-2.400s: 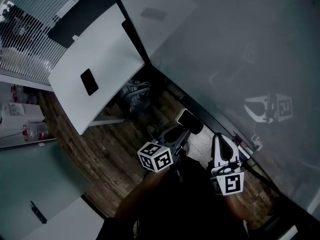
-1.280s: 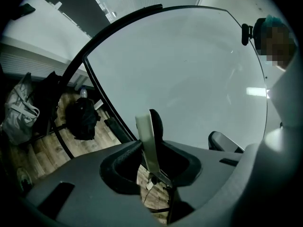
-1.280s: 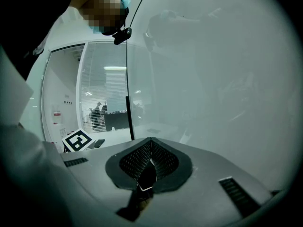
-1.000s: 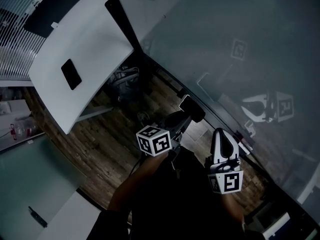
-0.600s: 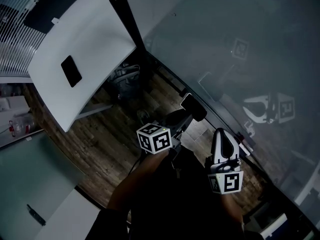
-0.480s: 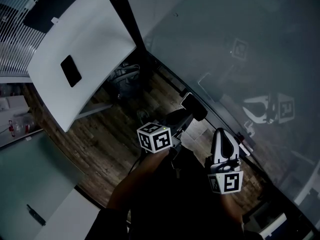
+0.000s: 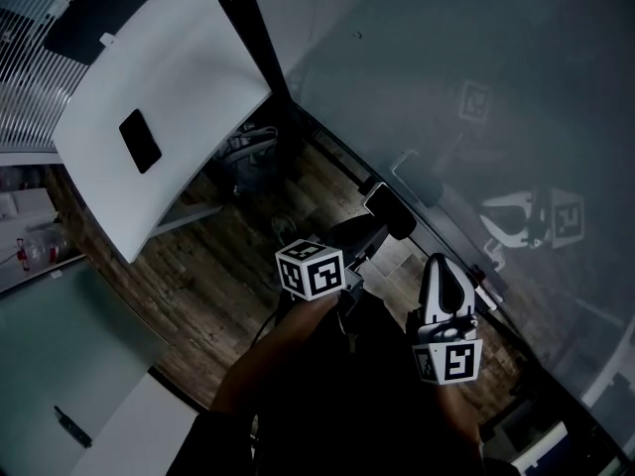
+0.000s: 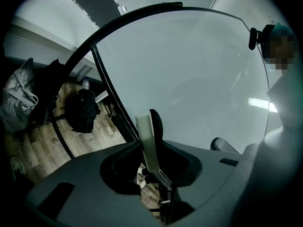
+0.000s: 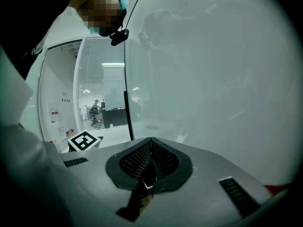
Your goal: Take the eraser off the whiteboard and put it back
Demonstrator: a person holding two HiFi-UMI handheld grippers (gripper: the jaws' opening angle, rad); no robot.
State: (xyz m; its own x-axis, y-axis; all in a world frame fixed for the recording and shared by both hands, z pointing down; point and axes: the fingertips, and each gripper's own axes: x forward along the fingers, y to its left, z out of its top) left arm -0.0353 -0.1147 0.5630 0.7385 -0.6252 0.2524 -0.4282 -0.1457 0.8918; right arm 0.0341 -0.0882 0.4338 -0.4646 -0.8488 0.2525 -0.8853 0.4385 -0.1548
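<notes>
Clamped on the eraser [image 8: 147, 137], the left claw [image 8: 152, 151] is held before the board [image 8: 189, 74]. The eraser is gripped edge-on across its thickness, with the pale back to the left and the dark felt to the right, toward the board. In the head view it is seen close to the board's lower edge, but whether felt and board touch cannot be settled. The right claw [image 9: 150, 148] is closed on nothing, its jaws pressed together, and is kept just beside the left one, also facing the board.

The eraser is judged to be either just off the board or about to be set back. Most of the risk lies in the release. If the felt face is not laid flat against the board before the jaws are parted, the eraser may not be held and could be dropped to the floor [image 7: 228, 276]. Much of the eraser stands out beyond the jaws, so it could be pivoted in the grip by a push against the board. The board could also be knocked by the idle right claw.
</notes>
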